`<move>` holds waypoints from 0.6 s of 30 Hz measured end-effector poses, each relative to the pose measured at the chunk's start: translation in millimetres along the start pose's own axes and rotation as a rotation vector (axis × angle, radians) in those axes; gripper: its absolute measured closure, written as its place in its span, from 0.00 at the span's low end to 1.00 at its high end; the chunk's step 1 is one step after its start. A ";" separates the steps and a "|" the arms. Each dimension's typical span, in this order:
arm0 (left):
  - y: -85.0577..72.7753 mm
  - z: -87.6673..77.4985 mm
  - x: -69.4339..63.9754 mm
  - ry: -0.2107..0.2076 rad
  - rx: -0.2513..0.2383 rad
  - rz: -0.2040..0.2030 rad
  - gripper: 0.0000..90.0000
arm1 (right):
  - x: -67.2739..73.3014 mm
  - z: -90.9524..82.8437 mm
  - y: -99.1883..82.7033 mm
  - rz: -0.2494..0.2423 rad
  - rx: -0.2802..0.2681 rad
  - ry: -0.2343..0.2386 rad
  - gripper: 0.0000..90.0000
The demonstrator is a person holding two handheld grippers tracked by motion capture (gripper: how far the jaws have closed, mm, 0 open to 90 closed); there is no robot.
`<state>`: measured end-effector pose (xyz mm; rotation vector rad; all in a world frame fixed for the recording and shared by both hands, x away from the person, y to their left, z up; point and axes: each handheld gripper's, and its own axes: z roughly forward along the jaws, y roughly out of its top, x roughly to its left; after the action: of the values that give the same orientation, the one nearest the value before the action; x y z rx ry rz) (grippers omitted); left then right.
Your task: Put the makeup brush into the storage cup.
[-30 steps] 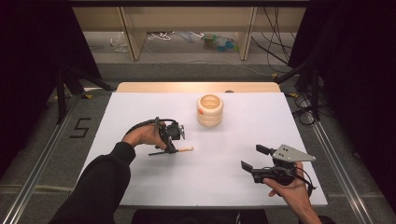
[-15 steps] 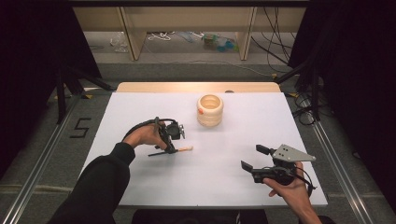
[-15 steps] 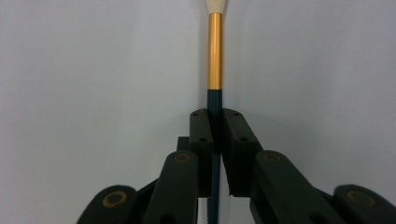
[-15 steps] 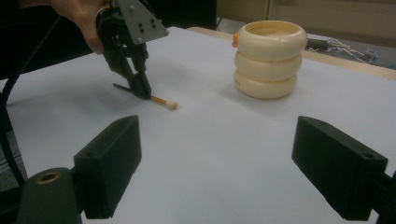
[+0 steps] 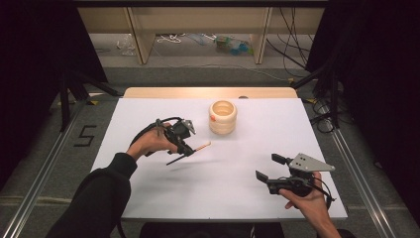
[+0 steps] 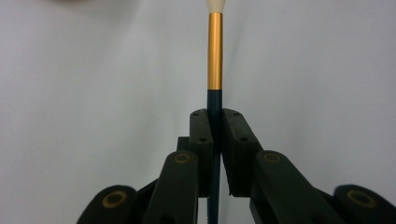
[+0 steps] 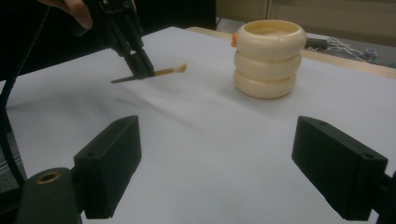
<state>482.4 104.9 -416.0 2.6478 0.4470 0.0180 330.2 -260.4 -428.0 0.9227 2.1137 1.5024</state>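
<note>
Left of the ribbed cream holder (image 5: 222, 117), the left gripper (image 5: 184, 147) is clamped on a small brush (image 5: 196, 148) — dark handle, gold ferrule, pale tip. The brush is lifted clear of the white worktop (image 5: 237, 168), its tip aimed toward the holder, shadow below. The left hand (image 5: 148, 142) reaches in from the lower left, forearm in a dark sleeve. Well apart from the holder, toward the near right edge, the right gripper (image 5: 267, 167) hovers low — fingers (image 7: 108, 163) spread wide, empty, pointing at the holder.
</note>
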 end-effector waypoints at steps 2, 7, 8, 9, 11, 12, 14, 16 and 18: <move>0.4 -1.2 -3.0 0.018 -0.053 -0.029 0.92 | -0.1 -0.3 0.1 0.001 0.000 -0.001 0.19; -2.3 -4.6 -9.3 0.036 -0.159 -0.079 0.92 | 0.7 -0.8 0.0 0.018 0.009 0.005 0.19; -3.5 -4.8 -10.0 0.039 -0.175 -0.094 0.92 | 0.7 -0.8 0.0 0.019 0.009 0.006 0.19; -4.5 -5.2 -10.4 0.048 -0.195 -0.097 0.92 | 1.0 -1.1 0.1 0.026 0.011 0.008 0.19; -6.5 -5.8 -12.4 0.067 -0.225 -0.114 0.92 | 1.0 -0.9 0.0 0.019 0.009 0.006 0.19; -7.1 -6.9 -12.9 0.073 -0.246 -0.111 0.92 | 1.1 -0.8 0.1 0.018 0.009 0.006 0.19; -8.1 -7.8 -15.9 0.063 -0.315 -0.156 0.92 | 1.2 -0.6 0.1 0.018 0.009 0.006 0.19; -8.7 -9.3 -19.1 0.080 -0.361 -0.167 0.92 | 1.2 -0.7 0.1 0.018 0.009 0.006 0.19; -10.0 -11.3 -20.5 0.097 -0.397 -0.167 0.92 | 1.0 -0.8 0.1 0.019 0.009 0.005 0.19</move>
<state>458.9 111.8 -409.0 2.2203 0.6255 0.1668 329.0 -260.2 -427.6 0.9454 2.1231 1.5072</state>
